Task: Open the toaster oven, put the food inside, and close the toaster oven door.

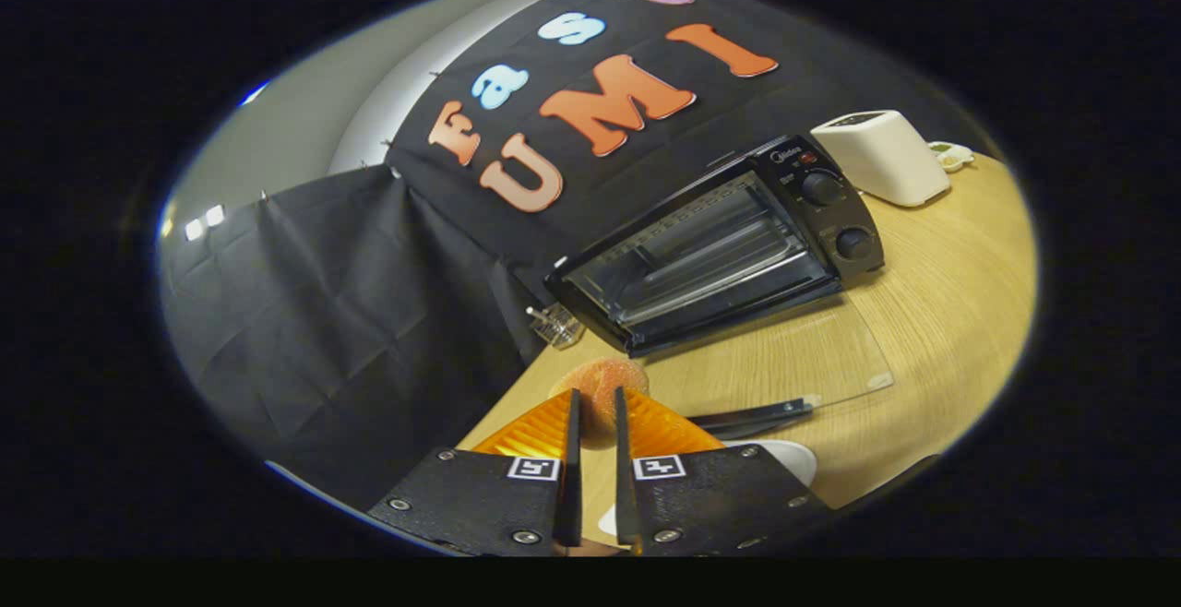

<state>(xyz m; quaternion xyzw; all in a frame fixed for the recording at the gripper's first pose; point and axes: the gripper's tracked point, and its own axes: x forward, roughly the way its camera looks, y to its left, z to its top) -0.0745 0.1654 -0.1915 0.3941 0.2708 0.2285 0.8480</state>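
Observation:
My gripper (596, 397) is shut on a round brownish bread roll (602, 373), pinched between the two orange fingers (540, 427) and sticking out past their tips. Beyond the roll stands the black toaster oven (835, 210) on the wooden table. Its glass door (793, 353) is swung down flat toward me, the dark handle (752, 415) just right of my fingers. Inside the open cavity (710, 261) I see a wire rack. The roll is held above the table, short of the oven mouth.
A white plate (789, 456) lies under the right finger. A white pop-up toaster (886, 157) and a small dish (952, 156) sit behind the oven at the right. A small clear object (556, 324) lies by the oven's left corner, near the table edge.

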